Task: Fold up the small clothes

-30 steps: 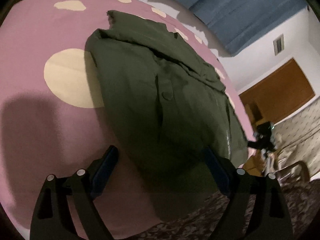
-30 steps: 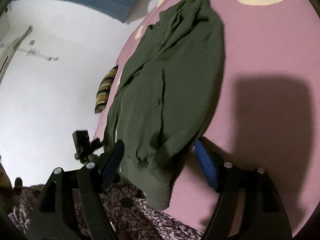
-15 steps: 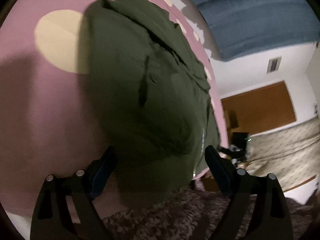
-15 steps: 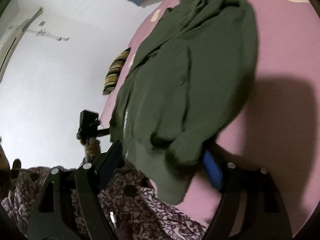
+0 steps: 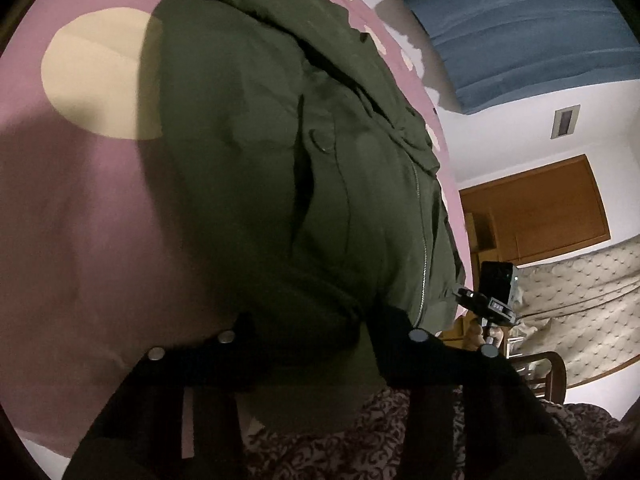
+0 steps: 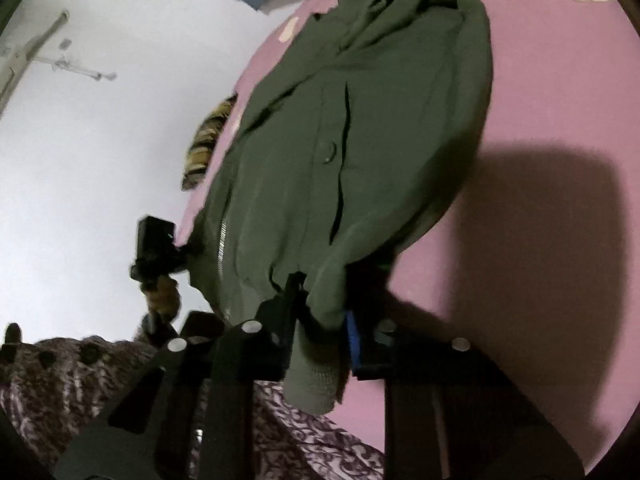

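A pink bedsheet (image 5: 80, 208) with cream spots fills the frame's left. The green jacket (image 5: 304, 168) lies across its centre. At bottom centre, the left hand-held gripper (image 5: 316, 340) and the right hand-held gripper (image 6: 320, 320) each pinch its hem.

Left wrist view: my jacket (image 5: 288, 168) fills mid-frame on the bed (image 5: 80, 208), its hem between the left gripper (image 5: 316, 340) fingers at the bottom. Right wrist view: cuff (image 6: 316, 376) between the right gripper (image 6: 320, 320) fingers, lower centre; striped cloth (image 6: 204, 144) lies left.
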The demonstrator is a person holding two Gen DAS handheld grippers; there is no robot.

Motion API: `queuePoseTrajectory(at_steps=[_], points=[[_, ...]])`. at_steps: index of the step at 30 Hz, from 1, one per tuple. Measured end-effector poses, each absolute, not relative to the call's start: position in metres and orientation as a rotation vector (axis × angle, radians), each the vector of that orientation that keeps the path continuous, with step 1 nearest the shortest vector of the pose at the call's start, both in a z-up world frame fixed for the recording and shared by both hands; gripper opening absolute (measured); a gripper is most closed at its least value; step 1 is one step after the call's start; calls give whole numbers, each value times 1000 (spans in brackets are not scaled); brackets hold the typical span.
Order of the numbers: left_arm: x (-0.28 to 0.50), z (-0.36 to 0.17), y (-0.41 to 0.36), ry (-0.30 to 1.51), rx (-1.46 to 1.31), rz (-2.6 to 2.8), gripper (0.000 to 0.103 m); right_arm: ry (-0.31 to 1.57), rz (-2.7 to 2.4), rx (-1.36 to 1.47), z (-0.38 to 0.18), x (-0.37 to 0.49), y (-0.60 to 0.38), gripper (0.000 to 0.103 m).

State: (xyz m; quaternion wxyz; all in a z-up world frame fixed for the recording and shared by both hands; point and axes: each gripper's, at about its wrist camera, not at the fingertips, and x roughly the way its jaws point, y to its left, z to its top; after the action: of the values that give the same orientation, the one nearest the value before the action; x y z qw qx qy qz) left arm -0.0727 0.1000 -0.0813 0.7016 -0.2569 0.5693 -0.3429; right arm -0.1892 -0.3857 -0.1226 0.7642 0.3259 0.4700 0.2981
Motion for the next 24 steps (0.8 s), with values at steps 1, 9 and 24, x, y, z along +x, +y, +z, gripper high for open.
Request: queuePoseTrajectory(at_steps=[1, 9, 24], points=[[-72, -80, 100, 1267, -573, -770, 38, 1015, 648, 703, -120, -190, -385, 17], [-62, -56, 101, 1151, -773, -963, 33, 785, 785, 913, -85, -189, -405, 13], [93, -30, 59, 1003, -1039, -963, 24, 595, 711, 1241, -72, -30, -457, 12]])
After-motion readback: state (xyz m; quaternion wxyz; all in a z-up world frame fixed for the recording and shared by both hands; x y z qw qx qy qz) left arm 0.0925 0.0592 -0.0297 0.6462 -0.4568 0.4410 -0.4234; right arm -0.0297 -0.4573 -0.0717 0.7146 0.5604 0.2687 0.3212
